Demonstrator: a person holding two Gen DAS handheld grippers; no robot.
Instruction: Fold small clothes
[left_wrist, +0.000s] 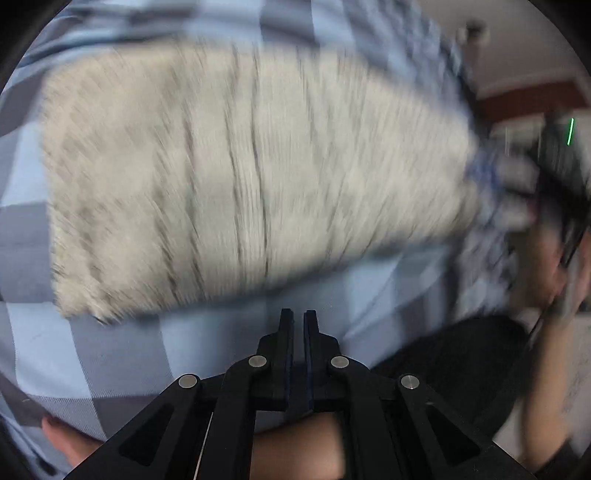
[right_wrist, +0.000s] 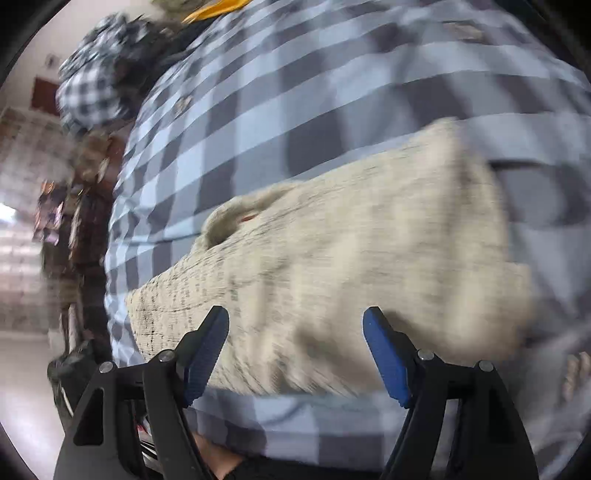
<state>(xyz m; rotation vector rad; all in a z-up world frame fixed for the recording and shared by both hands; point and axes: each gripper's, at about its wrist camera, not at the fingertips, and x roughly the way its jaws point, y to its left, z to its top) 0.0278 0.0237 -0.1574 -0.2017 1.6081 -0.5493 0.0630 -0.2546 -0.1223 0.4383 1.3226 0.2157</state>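
Both views motion-blurred. Beige knit garment (left_wrist: 251, 177) lies folded flat on a blue-grey checked bedsheet (left_wrist: 122, 354).

Left wrist view: left hand-held gripper (left_wrist: 299, 317) has its jaws closed together, nothing between them, hanging over bare sheet just beside the garment's near edge, not touching it. Only this view shows the right side: a person's hand (left_wrist: 543, 269) around dark gripper hardware with a green light (left_wrist: 570, 132), next to blue-and-white patterned fabric (left_wrist: 491, 177) at the garment's right end. Too smeared to tell contact there. A dark cloth (left_wrist: 454, 358) lies at lower right; a bare forearm (left_wrist: 295, 450) shows under the gripper.

Right wrist view: right hand-held gripper (right_wrist: 295, 321) has its jaws spread wide, blue pads (right_wrist: 384, 354) exposed, nothing clamped. The garment's near part (right_wrist: 332, 266) shows between the fingers; can't tell whether the tips touch it. Only this view shows the garment's neck opening (right_wrist: 236, 221) with a reddish tag inside, facing left. It also shows a black-and-white checked cloth (right_wrist: 92, 88) bunched at the far left edge of the bed, a yellow item (right_wrist: 218, 9) at the top edge, and floor tiles (right_wrist: 22, 258) beyond the bed on the left.
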